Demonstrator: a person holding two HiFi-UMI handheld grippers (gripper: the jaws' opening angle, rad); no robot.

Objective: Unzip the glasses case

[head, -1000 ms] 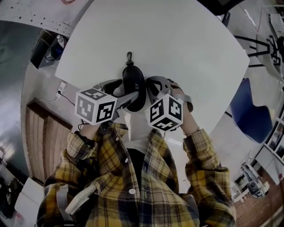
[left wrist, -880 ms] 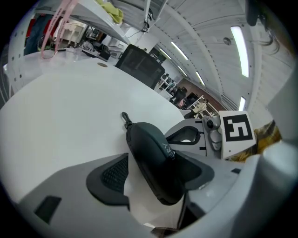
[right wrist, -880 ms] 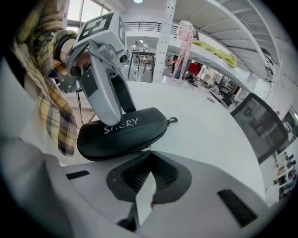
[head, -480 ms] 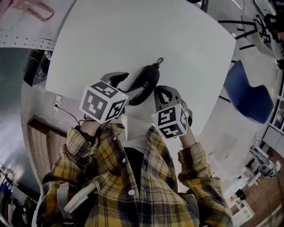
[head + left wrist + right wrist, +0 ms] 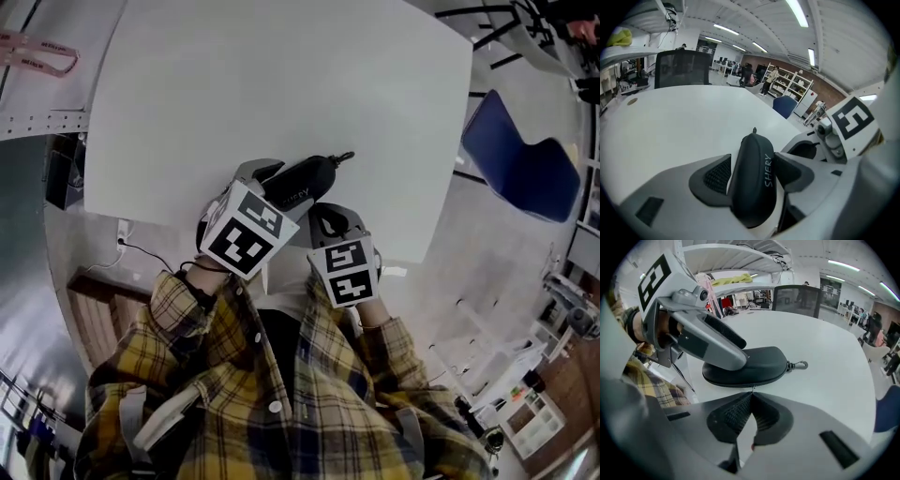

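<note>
The black glasses case (image 5: pixel 302 183) lies near the front edge of the white table (image 5: pixel 281 84), its metal clip (image 5: pixel 345 157) pointing right. My left gripper (image 5: pixel 272 187) holds its near end. Its jaws have just been closing, and in the left gripper view both pads press on the sides of the case (image 5: pixel 754 187). My right gripper (image 5: pixel 323 214) sits just in front of the case. In the right gripper view its tips (image 5: pixel 752 391) are pinched together on the small zipper pull at the seam of the case (image 5: pixel 759 364). The left gripper's finger (image 5: pixel 724 355) lies over the case.
A blue chair (image 5: pixel 520 169) stands right of the table, and a black office chair (image 5: pixel 797 298) at its far side. A pink lanyard (image 5: pixel 37 52) lies on the floor at upper left. The table's front edge (image 5: pixel 187 220) runs close under both grippers.
The case and both grippers have swung clockwise in the head view: the clip end pointed up and now points right. Both hands shifted with it, still on the case.
</note>
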